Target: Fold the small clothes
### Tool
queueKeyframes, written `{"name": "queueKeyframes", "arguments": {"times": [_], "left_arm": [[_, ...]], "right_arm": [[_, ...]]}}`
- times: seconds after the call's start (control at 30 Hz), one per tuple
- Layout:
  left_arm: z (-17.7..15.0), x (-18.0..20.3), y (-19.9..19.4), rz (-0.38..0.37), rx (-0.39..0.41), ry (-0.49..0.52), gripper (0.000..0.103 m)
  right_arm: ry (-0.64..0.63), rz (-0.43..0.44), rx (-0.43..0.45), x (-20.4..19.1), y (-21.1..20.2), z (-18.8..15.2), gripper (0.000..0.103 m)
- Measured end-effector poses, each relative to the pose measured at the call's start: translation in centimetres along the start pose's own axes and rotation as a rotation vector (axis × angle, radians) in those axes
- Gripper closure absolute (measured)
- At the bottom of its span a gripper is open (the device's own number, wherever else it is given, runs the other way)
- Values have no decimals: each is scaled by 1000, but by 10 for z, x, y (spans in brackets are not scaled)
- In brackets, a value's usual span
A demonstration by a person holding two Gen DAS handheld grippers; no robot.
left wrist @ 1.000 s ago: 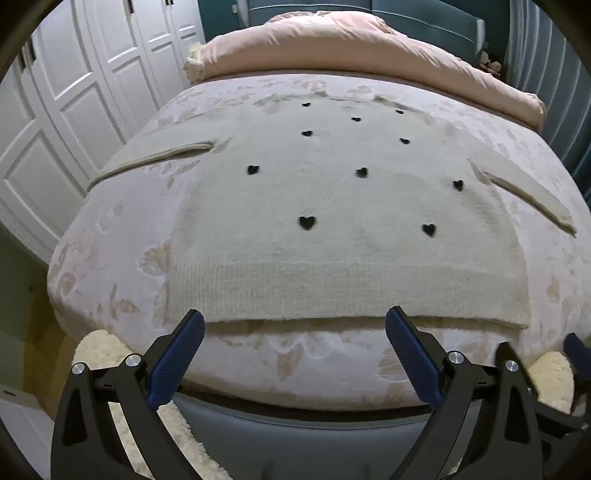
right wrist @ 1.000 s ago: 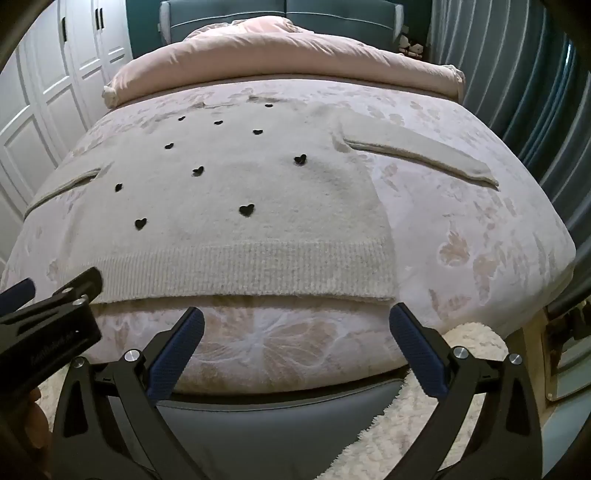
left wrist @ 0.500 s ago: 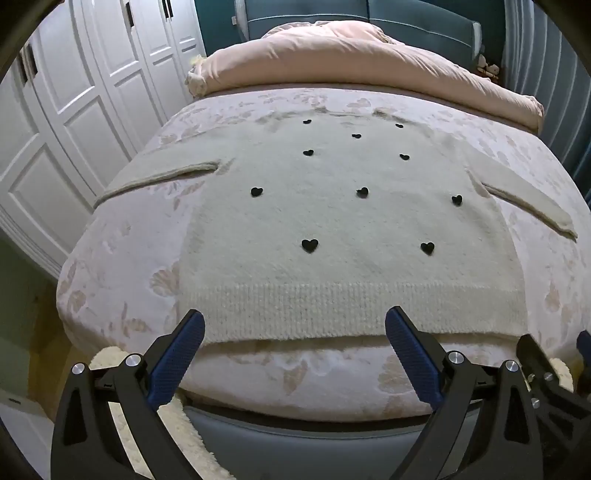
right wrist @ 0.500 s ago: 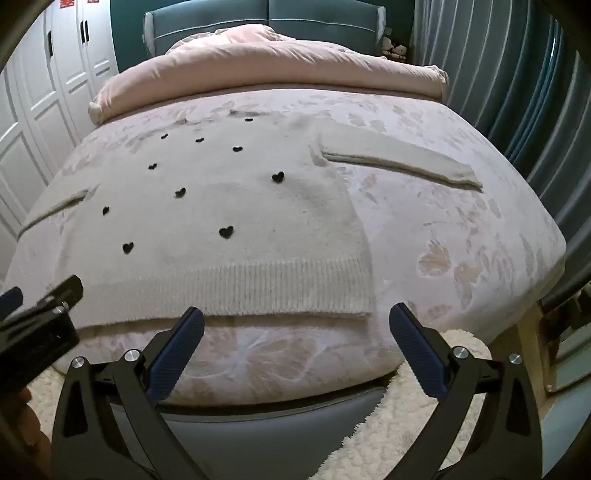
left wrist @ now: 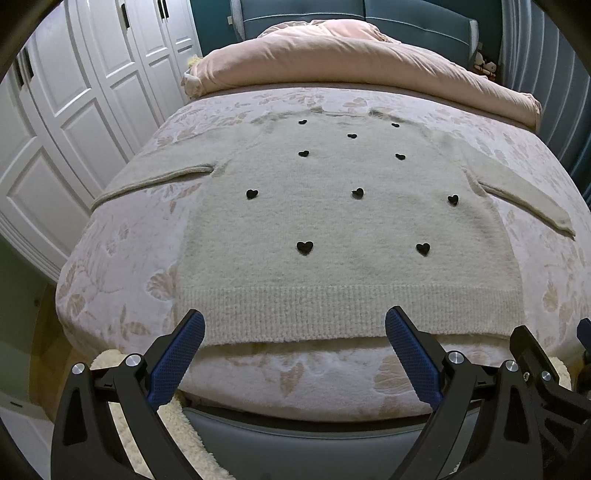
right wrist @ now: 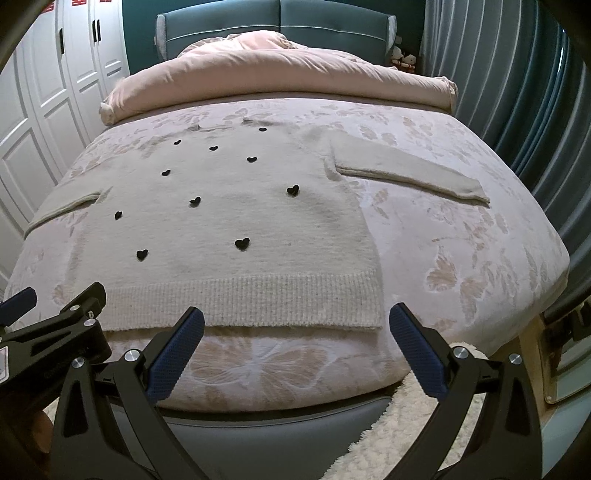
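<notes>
Sweater [left wrist: 347,221] cream/off-white knit, small black hearts scattered over front, ribbed hem band same cream. Bedspread [left wrist: 122,254] pale pink-white, faded beige leaf and butterfly print. Rolled duvet [left wrist: 351,62] plain peach-pink. Headboard [right wrist: 280,18] teal-grey with light piping. Wardrobe doors [left wrist: 74,103] white, panelled, dark handles. Curtain [right wrist: 517,92] grey-blue, vertical pleats. Rug [left wrist: 177,424] fluffy cream. Left tool [left wrist: 295,332] black frame, blue textured finger pads, silver screws; right tool [right wrist: 295,330] same colours.

We see our left gripper [left wrist: 294,325] and right gripper [right wrist: 296,323] as black angular frames with silver screws and textured blue finger pads [right wrist: 176,356].
</notes>
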State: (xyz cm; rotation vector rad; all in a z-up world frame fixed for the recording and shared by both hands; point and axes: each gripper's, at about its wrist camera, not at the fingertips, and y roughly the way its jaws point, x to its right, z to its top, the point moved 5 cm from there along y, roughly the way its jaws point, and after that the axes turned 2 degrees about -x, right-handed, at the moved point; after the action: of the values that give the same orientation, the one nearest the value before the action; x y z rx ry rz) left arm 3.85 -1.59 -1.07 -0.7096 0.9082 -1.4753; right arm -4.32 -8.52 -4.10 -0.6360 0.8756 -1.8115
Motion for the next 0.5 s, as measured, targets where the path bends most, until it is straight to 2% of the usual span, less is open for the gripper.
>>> {"name": "queueKeyframes", "arguments": {"times": [0.5], "left_arm": [[2,1,4,10,-14,2,8]], "right_arm": [[4,2,-19,-1,2,2,5]]}}
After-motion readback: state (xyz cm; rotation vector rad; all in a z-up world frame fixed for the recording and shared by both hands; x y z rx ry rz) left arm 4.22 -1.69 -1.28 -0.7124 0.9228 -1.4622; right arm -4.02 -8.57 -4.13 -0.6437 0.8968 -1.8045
